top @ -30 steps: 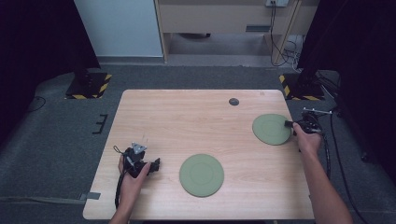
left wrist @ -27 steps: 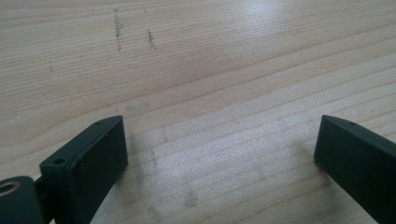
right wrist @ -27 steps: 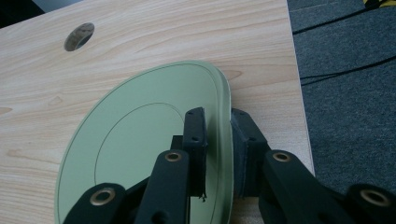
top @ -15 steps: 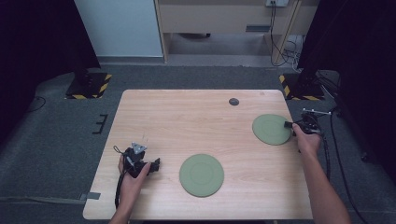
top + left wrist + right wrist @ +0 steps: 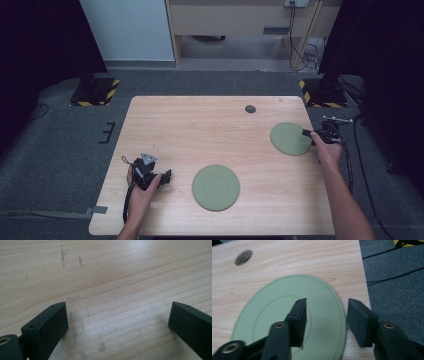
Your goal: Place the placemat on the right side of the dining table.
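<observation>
The left gripper (image 5: 159, 178) sits low over the wooden surface (image 5: 200, 130), its jaws spread wide apart with nothing between them — in the left gripper view only bare wood grain lies in the gap, with a few faint dark marks (image 5: 71, 261) farther ahead. One green plate (image 5: 216, 187) lies on the surface near those jaws, just beyond their tips and apart from them.

The right gripper (image 5: 325, 320) has its jaws partly open and straddling the rim of a second green plate (image 5: 274, 315): one jaw stands over the plate's face, the other just outside its edge. Whether either jaw touches the plate I cannot tell — they are not clamped on it. Ahead of these jaws, past the plate, a small dark round disc (image 5: 243, 257) is set in the surface. To the outer jaw's side the surface ends and grey carpet (image 5: 397, 285) with black cables begins.
</observation>
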A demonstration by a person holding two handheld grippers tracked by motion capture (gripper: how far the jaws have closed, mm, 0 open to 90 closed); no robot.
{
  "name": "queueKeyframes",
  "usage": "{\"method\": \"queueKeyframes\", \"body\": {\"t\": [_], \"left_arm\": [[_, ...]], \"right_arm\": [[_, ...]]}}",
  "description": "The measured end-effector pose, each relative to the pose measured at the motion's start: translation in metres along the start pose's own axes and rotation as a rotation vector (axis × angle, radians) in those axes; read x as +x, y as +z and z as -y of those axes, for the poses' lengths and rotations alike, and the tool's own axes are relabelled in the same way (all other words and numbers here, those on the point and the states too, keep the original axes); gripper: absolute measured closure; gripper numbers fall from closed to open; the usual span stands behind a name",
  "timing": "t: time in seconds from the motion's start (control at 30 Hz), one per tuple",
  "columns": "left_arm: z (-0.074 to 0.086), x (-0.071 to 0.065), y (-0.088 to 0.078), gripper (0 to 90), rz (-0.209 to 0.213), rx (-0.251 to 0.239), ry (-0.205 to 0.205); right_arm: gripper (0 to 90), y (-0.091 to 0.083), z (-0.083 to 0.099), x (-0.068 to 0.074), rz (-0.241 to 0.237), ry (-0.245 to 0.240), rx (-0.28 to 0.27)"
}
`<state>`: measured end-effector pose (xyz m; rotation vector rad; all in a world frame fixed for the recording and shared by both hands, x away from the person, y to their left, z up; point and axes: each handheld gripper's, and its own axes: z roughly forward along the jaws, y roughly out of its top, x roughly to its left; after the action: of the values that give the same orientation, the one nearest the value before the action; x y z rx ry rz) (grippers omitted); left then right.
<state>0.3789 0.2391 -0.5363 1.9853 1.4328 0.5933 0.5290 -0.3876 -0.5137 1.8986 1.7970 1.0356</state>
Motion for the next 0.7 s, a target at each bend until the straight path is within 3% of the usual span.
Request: {"method": "queueKeyframes", "body": {"t": [0.2, 0.5, 0.7], "left_arm": [[0.0, 0.0, 0.001, 1.5, 0.002, 0.002, 0.001], [-0.001, 0.001, 0.001, 1.3, 0.003, 0.002, 0.003], [-0.001, 0.001, 0.001, 1.3, 0.004, 0.002, 0.003]], "right_arm": [[25.6, -0.008, -0.006, 0.013, -0.003, 0.009, -0.048], [10.7, -0.01, -0.009, 0.035, -0.091, -0.019, -0.063], [9.2, -0.014, -0.011, 0.05, -0.14, -0.048, -0.072]]}}
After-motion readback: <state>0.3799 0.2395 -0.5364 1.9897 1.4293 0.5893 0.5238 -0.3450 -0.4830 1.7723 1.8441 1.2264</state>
